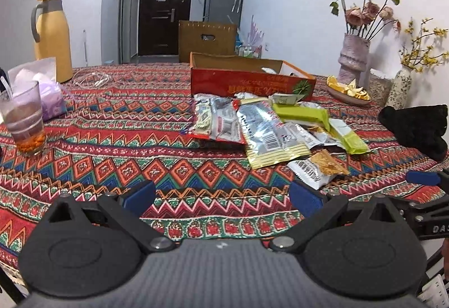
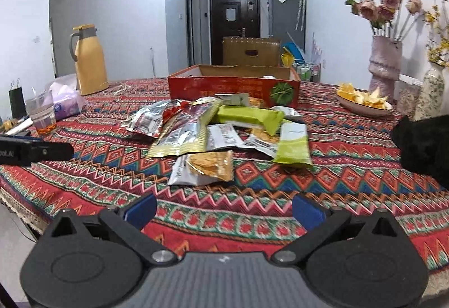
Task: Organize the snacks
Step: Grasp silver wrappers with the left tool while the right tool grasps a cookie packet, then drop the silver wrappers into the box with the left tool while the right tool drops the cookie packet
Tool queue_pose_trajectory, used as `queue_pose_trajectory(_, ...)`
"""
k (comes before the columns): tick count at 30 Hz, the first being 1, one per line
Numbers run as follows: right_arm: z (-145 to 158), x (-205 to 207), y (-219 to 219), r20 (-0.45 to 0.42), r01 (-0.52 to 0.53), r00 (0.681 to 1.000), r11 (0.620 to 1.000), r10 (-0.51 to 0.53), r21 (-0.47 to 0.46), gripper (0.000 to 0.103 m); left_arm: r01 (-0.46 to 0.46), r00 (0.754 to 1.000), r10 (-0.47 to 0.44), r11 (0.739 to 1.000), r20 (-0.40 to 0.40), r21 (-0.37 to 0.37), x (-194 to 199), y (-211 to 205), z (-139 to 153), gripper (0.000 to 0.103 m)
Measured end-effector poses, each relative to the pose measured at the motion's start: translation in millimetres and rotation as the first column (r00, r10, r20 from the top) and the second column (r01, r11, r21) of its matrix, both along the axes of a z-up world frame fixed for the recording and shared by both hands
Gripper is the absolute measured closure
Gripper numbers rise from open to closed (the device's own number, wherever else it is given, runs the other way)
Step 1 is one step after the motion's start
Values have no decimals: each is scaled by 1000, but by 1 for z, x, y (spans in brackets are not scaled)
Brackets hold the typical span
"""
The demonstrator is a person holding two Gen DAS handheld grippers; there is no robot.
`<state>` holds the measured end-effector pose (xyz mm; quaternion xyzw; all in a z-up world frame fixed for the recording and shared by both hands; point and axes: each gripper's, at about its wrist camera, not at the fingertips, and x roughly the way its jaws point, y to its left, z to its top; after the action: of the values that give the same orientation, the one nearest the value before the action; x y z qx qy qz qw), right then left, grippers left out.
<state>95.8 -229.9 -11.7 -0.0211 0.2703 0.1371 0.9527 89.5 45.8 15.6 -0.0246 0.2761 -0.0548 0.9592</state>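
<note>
Several snack packets (image 1: 269,134) (image 2: 219,134) lie in a loose pile on the patterned tablecloth (image 1: 112,156) (image 2: 350,176), silver, green and red ones among them. Behind the pile stands an open red cardboard box (image 1: 247,83) (image 2: 233,87). My left gripper (image 1: 221,195) is open, hovering low over the cloth, short of the pile and to its left. My right gripper (image 2: 224,208) is open too, just short of the nearest packet with orange crackers (image 2: 207,164) (image 1: 322,164). Nothing is between either pair of fingers.
A yellow thermos (image 1: 52,35) (image 2: 88,61), a glass cup (image 1: 25,122) (image 2: 42,114) and a tissue pack (image 2: 67,103) stand at the left. A plate of orange peel (image 2: 364,103), vases with flowers (image 2: 384,61) and a black fabric item (image 1: 418,131) (image 2: 423,148) are at the right.
</note>
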Motion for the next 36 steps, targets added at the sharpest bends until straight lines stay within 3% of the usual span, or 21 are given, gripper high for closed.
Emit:
queue_pose_trajectory(11,-16,76,50,-37,-58,998,998,57,-25,7,12,1000,-12,1000,-6,7,45,13,-6,0)
queue_pose_trajectory(16,-26,101,56,-102,-71,993,997,67,-39,30,24,999,-24,1000,23,11,92,5,-4,0)
queue_pose_trajectory(18,-28,102,54,-108,-81,991,996,77,-37,30,34,999,-34,999,32,3,112,1,-3,0)
queue_pose_trajectory(22,-26,97,42,-124,-77,990,996,72,-38,44,60,998,-60,998,36,11,162,-13,-9,0)
queue_pose_trajectory(27,-24,91,17,-138,-22,990,999,18,-33,49,17,1000,-16,999,-18,46,208,-23,-24,0)
queue_pose_trajectory(29,-22,89,8,-137,-4,991,999,-1,-38,49,9,999,-8,999,-50,31,216,-21,-30,9)
queue_pose_trajectory(30,-21,88,3,-136,6,991,999,-11,-39,49,7,998,-6,1000,-62,23,216,-19,-32,25)
queue_pose_trajectory(31,-20,88,-2,-137,16,990,999,-21,-37,50,1,997,0,1000,-74,20,216,-18,-33,31)
queue_pose_trajectory(34,-18,87,-13,-131,38,991,999,-41,-29,50,19,997,-18,1000,-71,11,204,-14,-31,36)
queue_pose_trajectory(36,-15,88,-17,-125,40,991,999,-42,-24,50,19,998,-19,1000,-61,3,192,-11,-26,46)
